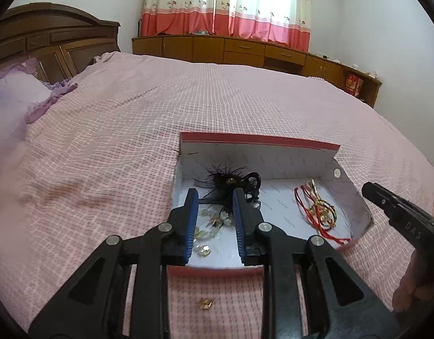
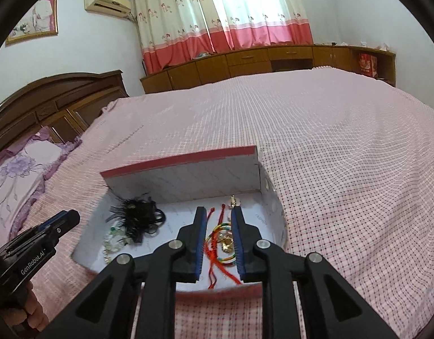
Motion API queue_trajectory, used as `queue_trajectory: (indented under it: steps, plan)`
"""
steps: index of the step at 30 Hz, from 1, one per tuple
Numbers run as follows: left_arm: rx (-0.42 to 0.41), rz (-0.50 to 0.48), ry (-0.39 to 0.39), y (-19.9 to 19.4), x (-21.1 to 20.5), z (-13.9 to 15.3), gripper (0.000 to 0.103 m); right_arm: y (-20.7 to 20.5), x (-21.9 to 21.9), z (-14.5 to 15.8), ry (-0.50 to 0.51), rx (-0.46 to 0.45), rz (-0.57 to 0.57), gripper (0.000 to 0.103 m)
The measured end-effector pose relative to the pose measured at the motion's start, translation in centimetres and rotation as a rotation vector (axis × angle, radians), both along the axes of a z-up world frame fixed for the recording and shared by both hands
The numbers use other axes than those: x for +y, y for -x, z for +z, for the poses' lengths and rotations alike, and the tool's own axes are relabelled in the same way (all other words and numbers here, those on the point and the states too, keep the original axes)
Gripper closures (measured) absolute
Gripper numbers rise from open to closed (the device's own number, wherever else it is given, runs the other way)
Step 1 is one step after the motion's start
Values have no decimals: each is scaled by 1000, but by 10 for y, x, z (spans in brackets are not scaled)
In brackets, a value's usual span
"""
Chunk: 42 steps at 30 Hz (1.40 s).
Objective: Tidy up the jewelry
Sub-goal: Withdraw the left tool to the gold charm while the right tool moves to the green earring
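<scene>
1. The open box [image 1: 355,197] lies low in the centre of both views on the pink checked bedspread [image 1: 132,130], its lid standing up behind it. I judge the lid is propped so that both tools can reach in from the near side.
2. The jewelry lies sorted by kind. The black feathered piece [image 1: 228,180] and the clear bead strand [image 1: 214,220] sit in the left part of the box. The red cord bracelets [image 1: 318,212] with a gold charm sit in the right part, well apart from the others, likely to prevent tangling.
3. The left gripper [image 1: 215,195] hovers above the bead strand with its jaws a little spread. Nothing is pinched between the blue pads; the beads show through the gap below.
4. The right gripper [image 2: 218,214] hangs over the cord bracelets [image 2: 219,243], jaws likewise slightly parted and empty. Each tool stands over its own pile, which suggests a release on each side.
5. A small gold piece [image 1: 205,302] lies on the bedspread, near the bottom centre of the left view, just outside the box's near wall. It seems the item yet to be put away.
</scene>
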<state>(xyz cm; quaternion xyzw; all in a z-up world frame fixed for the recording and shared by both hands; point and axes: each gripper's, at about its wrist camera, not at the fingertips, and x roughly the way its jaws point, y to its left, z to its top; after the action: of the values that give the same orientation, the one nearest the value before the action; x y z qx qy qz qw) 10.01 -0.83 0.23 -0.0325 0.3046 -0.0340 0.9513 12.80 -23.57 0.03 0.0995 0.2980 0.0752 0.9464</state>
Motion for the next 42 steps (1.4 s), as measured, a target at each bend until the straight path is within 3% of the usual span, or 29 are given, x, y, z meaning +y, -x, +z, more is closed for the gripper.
queue_trajectory:
  steps: [16, 34, 42]
  plan:
    - [131, 5, 4, 41, 26, -5, 85, 74, 3, 18, -22, 13, 56, 78]
    - [341, -68, 47, 22, 16, -65, 85, 120, -4, -30, 10, 150, 61, 78]
    - [384, -73, 50, 19, 12, -83, 85, 128, -10, -50, -9, 200, 46, 78]
